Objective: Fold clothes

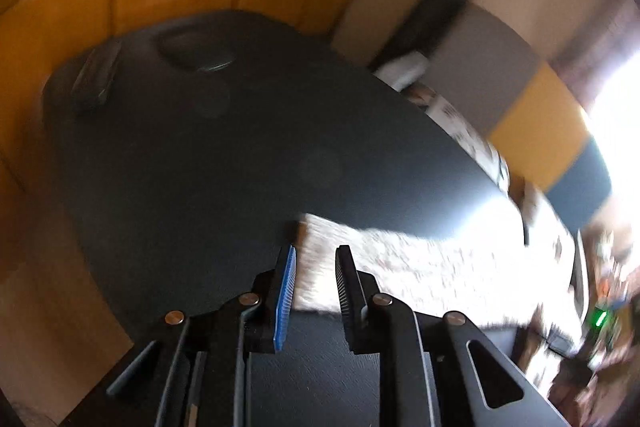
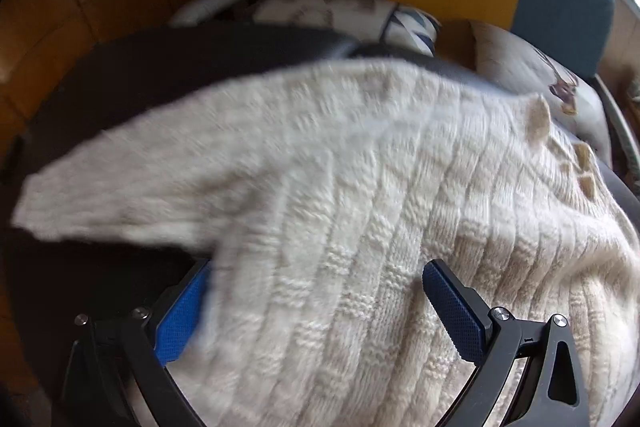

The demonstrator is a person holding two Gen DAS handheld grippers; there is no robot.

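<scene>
A: Where is the sweater [image 2: 360, 195] found?

B: It is laid on the dark round table [image 2: 160, 59], with the cream ribbed knit spread across most of the right wrist view. One sleeve [image 2: 120, 195] is stretched out toward 9 o'clock, its cuff ending near the table's edge. The long axis of the body is run from about 5 o'clock up toward 1 o'clock, as shown by the ribs.

A: How are the fingers of the right gripper [image 2: 316, 311] set?

B: They are spread wide apart, one at each side of the knit. The left one is partly covered by the fabric edge; nothing is seen clamped between them.

A: And the left gripper [image 1: 316, 279]?

B: Its fingers are held a narrow gap apart, and the sleeve end of the sweater [image 1: 400, 267] is seen between and beyond them. Whether the cloth is pinched cannot be told; the view is blurred. In that view the sleeve is run toward 3 o'clock across the table [image 1: 200, 147].

A: What else is seen?

B: A small dark object [image 1: 94, 79] is placed at the table's far edge, near 10 o'clock.
</scene>
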